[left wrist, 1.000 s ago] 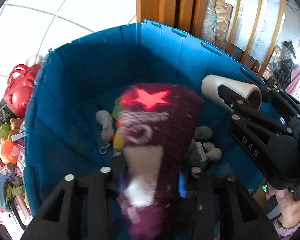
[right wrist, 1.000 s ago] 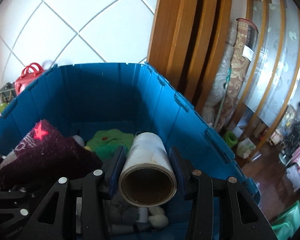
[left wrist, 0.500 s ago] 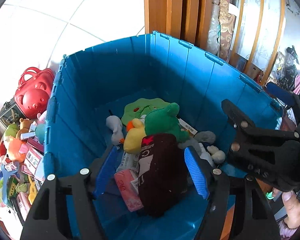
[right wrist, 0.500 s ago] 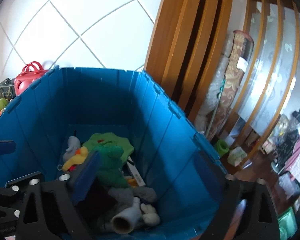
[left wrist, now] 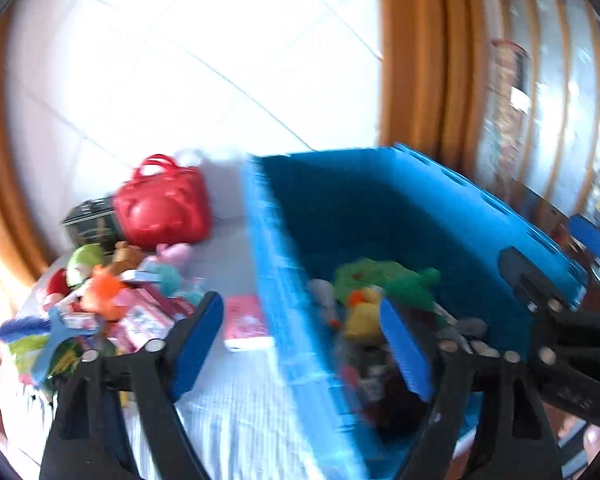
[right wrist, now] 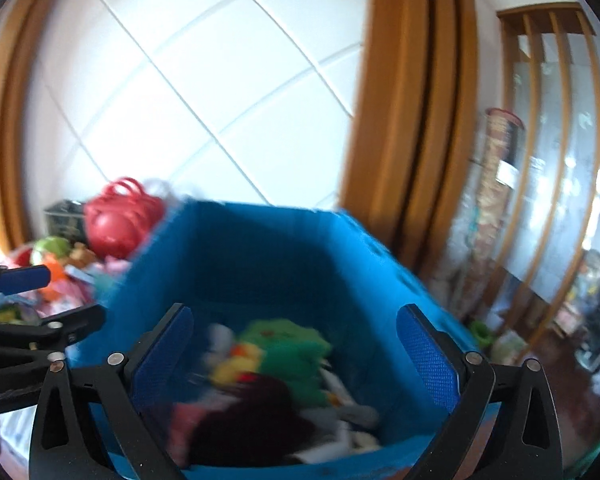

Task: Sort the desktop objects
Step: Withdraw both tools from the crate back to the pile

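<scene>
A big blue bin (left wrist: 428, 216) stands on the table and also shows in the right wrist view (right wrist: 260, 248). Inside lie a dark maroon sock (right wrist: 252, 420), a green plush (right wrist: 288, 344), a yellow plush (left wrist: 360, 316) and other small toys. My left gripper (left wrist: 300, 344) is open and empty, straddling the bin's left wall. My right gripper (right wrist: 296, 360) is open and empty above the bin. Both views are blurred by motion.
Left of the bin lies a heap of toys (left wrist: 108, 292), a red bag (left wrist: 164, 204), a dark box (left wrist: 88, 224) and a pink-and-white box (left wrist: 246, 320) on the white table top (left wrist: 236, 412). Wooden door frames (right wrist: 404, 120) stand behind.
The left gripper let the maroon sock fall into the bin and the right gripper dropped the cardboard roll there. Both are now open, and the left one has swung left toward the toy heap.
</scene>
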The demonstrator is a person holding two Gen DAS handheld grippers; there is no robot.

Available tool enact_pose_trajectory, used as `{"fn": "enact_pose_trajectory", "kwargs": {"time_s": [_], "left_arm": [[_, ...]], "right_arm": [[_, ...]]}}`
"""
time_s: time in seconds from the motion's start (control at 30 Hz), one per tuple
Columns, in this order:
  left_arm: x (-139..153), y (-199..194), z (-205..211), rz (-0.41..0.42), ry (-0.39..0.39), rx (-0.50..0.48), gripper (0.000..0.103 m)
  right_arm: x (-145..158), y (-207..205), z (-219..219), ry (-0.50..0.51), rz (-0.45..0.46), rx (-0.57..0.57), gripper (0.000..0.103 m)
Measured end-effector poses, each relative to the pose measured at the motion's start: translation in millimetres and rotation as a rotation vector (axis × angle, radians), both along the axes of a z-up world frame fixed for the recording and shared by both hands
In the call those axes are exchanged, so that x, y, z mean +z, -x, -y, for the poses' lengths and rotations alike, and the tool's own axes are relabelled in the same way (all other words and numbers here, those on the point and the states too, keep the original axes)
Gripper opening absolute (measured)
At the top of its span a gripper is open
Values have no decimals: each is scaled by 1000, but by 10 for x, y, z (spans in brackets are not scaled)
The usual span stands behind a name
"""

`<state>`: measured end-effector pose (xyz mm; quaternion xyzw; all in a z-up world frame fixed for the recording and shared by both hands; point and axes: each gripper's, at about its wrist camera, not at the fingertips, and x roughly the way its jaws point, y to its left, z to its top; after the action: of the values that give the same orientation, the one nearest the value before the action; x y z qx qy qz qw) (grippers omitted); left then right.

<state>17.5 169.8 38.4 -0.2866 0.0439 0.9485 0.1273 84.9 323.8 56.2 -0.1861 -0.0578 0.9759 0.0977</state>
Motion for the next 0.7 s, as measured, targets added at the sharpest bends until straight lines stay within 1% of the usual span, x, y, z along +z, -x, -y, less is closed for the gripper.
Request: {"fn": "enact_pose_trajectory", "kwargs": {"time_s": [0.17, 0.3, 0.43, 0.47, 0.53, 0.57, 0.63, 0.7], "left_arm": [[-54, 96, 636, -5, -19, 104, 82], [-171, 156, 1152, 2, -30, 165, 82], [-345, 233, 1703, 26, -31, 231, 82], [-424, 270, 1896, 39, -24, 260, 82], [-542, 321, 2125, 60, -13, 295, 82], [-647, 364, 2293, 80, -4, 319, 82], [-801, 424, 2523, 115, 4, 351, 82], [-1035, 500, 2837, 172, 11, 393, 82]], "right_arm": [[54, 123, 551, 25, -32, 121, 103], [1, 286, 1014, 32, -14, 205, 103], [-75, 475, 1476, 49, 14, 282, 103], [-102, 533, 1598, 51, 24, 301, 103], [-172, 636, 1804, 54, 44, 331, 103], [-217, 695, 1910, 56, 59, 343, 103], [-352, 832, 2126, 63, 104, 367, 103], [-531, 984, 2316, 72, 163, 383, 103]]}}
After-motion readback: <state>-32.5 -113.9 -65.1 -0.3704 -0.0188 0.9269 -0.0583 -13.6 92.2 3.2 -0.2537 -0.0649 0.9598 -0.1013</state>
